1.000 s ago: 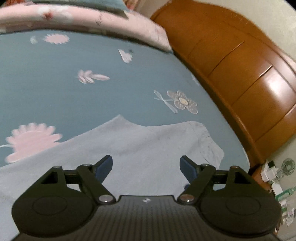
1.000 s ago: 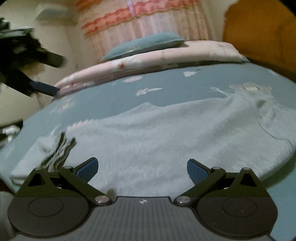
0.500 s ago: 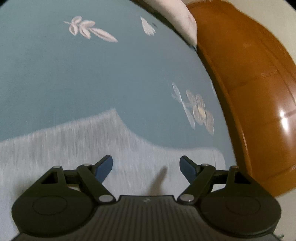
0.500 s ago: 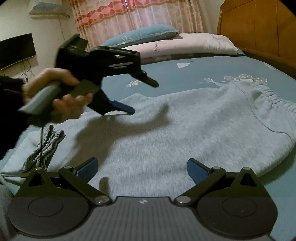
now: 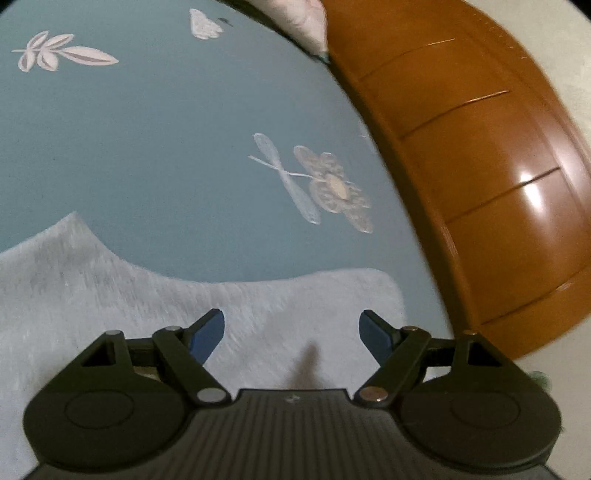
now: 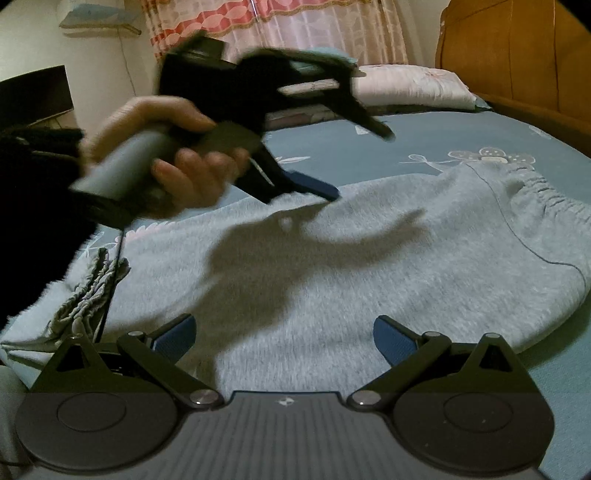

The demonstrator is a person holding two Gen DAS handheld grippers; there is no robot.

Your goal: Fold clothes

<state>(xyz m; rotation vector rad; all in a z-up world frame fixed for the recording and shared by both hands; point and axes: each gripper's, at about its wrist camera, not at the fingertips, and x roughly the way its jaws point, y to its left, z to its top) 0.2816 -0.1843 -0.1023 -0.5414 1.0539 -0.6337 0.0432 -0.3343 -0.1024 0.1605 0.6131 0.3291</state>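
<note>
A pair of light grey fleece trousers (image 6: 369,266) lies flat on the teal bedsheet (image 5: 147,147), its gathered waistband at the right and a ribbed cuff (image 6: 88,291) at the left. My left gripper (image 5: 291,332) is open and empty, hovering just above the trousers' far edge (image 5: 110,288). It also shows in the right wrist view (image 6: 354,162), held in a hand, its lower finger close to the fabric. My right gripper (image 6: 284,336) is open and empty over the trousers' near edge.
A wooden headboard (image 5: 480,166) curves along the right side of the bed. Pink and blue pillows (image 6: 410,86) lie at the far end before a pink curtain (image 6: 277,22). A dark screen (image 6: 33,92) stands at the left.
My left gripper has swung in from the left over the trousers and dropped toward their far edge. My right gripper has stayed in place. Both remain open.
</note>
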